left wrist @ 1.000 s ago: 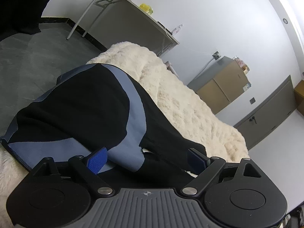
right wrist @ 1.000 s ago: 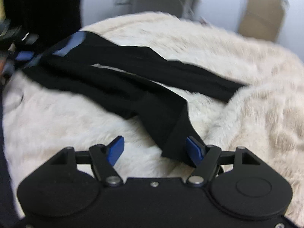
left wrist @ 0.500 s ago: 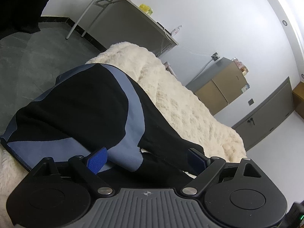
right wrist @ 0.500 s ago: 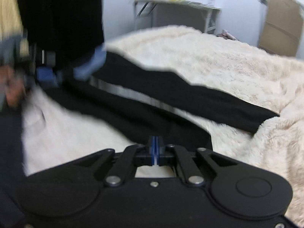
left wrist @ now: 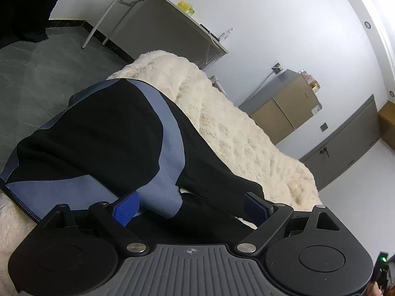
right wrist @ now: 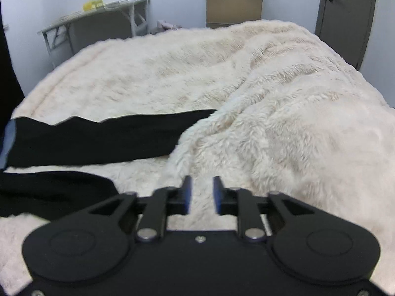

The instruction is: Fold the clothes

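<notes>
The black and grey-blue garment (left wrist: pixel 103 133), probably a jacket or sports top, lies on the cream fluffy blanket (right wrist: pixel 271 98) that covers the bed. Its body is at the near edge, and one long black sleeve (right wrist: pixel 103 135) stretches across the blanket toward the middle.

The left gripper (left wrist: pixel 190 206) has its jaws wide apart, low over the garment. Cloth lies between them, but the pads do not seem to press on it.

The right gripper (right wrist: pixel 202 192) is opening, and between its jaws there is only blanket. A second black part (right wrist: pixel 54 190) lies just beside it on the left.

The risk I see is that the pads catch the long blanket pile together with the cloth, so the blanket lifts. Also, the sleeve end is partly under a blanket ridge and may drag and wrinkle.
</notes>
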The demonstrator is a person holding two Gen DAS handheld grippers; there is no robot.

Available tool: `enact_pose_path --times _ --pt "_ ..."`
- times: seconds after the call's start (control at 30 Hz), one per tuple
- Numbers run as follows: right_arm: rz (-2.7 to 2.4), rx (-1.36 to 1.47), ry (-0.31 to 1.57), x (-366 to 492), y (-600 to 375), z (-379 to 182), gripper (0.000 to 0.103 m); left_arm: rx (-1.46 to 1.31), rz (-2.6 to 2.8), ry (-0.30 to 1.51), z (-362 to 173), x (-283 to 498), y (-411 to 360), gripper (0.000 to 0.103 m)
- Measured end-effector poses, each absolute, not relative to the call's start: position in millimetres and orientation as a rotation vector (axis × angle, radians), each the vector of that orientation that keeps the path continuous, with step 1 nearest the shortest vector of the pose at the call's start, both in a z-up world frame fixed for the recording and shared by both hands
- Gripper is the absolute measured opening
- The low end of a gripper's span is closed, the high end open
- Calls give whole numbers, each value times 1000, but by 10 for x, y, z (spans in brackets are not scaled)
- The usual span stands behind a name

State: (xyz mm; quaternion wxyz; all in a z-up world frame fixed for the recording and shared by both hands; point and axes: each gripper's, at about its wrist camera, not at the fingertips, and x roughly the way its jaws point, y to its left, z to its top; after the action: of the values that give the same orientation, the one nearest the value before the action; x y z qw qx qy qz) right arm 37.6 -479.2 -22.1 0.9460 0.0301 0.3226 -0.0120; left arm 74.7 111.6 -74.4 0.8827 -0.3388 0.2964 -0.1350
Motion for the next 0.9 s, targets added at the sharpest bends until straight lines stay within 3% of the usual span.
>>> enact_pose_path --times 0.03,0.07,0.23,0.33,0.6,0.67,0.7,0.8,0.9 --pt "81 -24 590 198 -4617 -215 59 -708 -278 619 -749 747 1119 88" --pt "126 -119 567 101 -4470 -219 62 -711 -276 620 -752 747 1122 88" --pt "378 -691 532 -327 -3687 -498 62 -718 -275 619 -754 741 1133 88" --pt "440 -866 561 -403 -3490 -701 61 -716 -275 618 -746 734 1130 88" --pt "338 -1259 639 -360 -3338 -1208 39 -723 -279 611 -745 728 1139 88" --pt "331 -1241 648 -275 -3340 -1204 10 -725 -279 611 -747 733 1142 88" --pt "340 -1222 653 -258 -3327 -1192 5 -727 -279 612 -748 735 1143 88" --pt "395 -1121 679 -186 -3306 -1082 1 -728 -279 612 -747 739 1143 89" --pt "391 -833 709 -13 -3434 -692 0 -727 -279 615 -750 746 1138 89"
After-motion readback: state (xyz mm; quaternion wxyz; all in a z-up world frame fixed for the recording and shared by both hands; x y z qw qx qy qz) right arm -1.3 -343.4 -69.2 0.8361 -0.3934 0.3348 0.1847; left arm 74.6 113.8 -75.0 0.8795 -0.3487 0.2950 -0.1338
